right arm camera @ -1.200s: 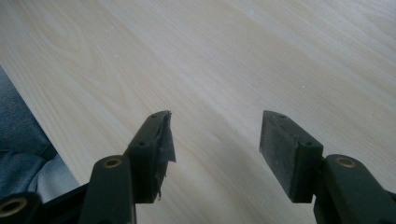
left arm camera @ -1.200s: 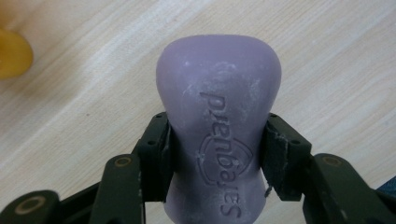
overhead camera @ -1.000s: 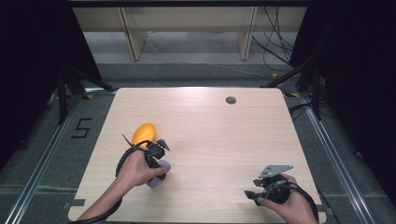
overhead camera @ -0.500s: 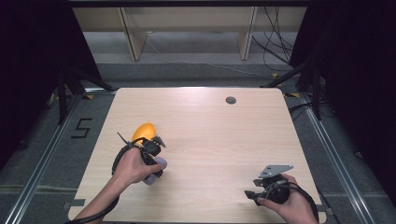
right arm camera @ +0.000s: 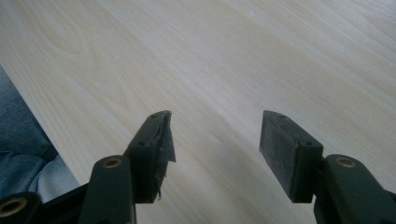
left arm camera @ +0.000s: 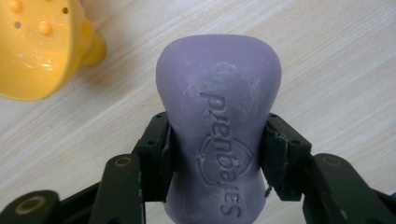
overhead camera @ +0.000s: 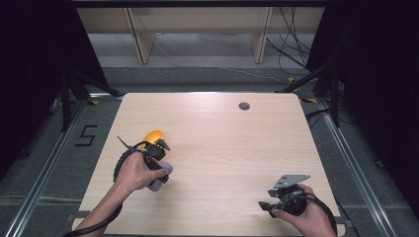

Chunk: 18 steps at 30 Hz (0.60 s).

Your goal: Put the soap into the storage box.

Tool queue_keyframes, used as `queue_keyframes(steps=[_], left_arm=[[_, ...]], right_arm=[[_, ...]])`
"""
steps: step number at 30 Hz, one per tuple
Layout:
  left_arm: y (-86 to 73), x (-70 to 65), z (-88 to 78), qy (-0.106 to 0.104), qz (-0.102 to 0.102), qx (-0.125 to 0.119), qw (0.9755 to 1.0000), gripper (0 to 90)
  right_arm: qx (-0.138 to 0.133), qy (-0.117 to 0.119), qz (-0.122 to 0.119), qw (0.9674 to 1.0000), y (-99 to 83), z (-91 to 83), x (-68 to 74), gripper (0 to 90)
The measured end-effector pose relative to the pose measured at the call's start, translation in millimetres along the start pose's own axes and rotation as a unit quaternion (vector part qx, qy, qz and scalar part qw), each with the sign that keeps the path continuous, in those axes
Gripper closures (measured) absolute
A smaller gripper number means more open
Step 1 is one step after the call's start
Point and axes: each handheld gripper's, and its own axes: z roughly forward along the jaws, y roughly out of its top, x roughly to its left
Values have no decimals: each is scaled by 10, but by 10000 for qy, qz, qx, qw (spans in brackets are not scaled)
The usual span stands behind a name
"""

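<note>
My left gripper [left arm camera: 217, 140] is shut on a purple rubbery piece [left arm camera: 219, 84] with raised lettering; the pads press its narrow waist from both sides just above the wooden table [left arm camera: 327, 70]. A yellow cup-shaped piece [left arm camera: 32, 51] with small holes and bumps lies beside it, apart from the jaws. In the high view the left gripper [overhead camera: 159, 173] holds the purple piece [overhead camera: 162, 178] at the table's left, with the yellow piece [overhead camera: 151, 136] just behind it. My right gripper [right arm camera: 215, 144] is open over bare wood with nothing between its pads; in the high view this gripper [overhead camera: 268, 205] sits near the front right corner.
A small dark round hole [overhead camera: 244, 105] sits near the far edge of the table [overhead camera: 227, 143]. The table's near edge [right arm camera: 32, 116] runs close to the right gripper, with dark floor beyond. Cables and metal rails lie on the floor around the table.
The left hand with the purple piece has shifted slightly to the left beside the yellow piece. The right hand has kept still.
</note>
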Motion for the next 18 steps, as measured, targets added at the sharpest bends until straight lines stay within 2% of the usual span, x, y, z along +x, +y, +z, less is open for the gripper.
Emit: queue_keyframes(steps=[4,15,16,18], left_arm=[[15,33,-13,15,-63,36,10000,490],[34,89,-69,37,-209,-75,9997,489],[37,107,-77,30,-173,-67,9998,489],[38,118,-79,32,-247,-92,9996,489]], right_arm=[[1,-2,-4,10000,0,1,-2,438],[-25,-33,-48,10000,-2,3,-5,438],[-23,-36,-45,10000,-2,2,-6,438],[-10,-17,10,10000,1,-2,0,438]])
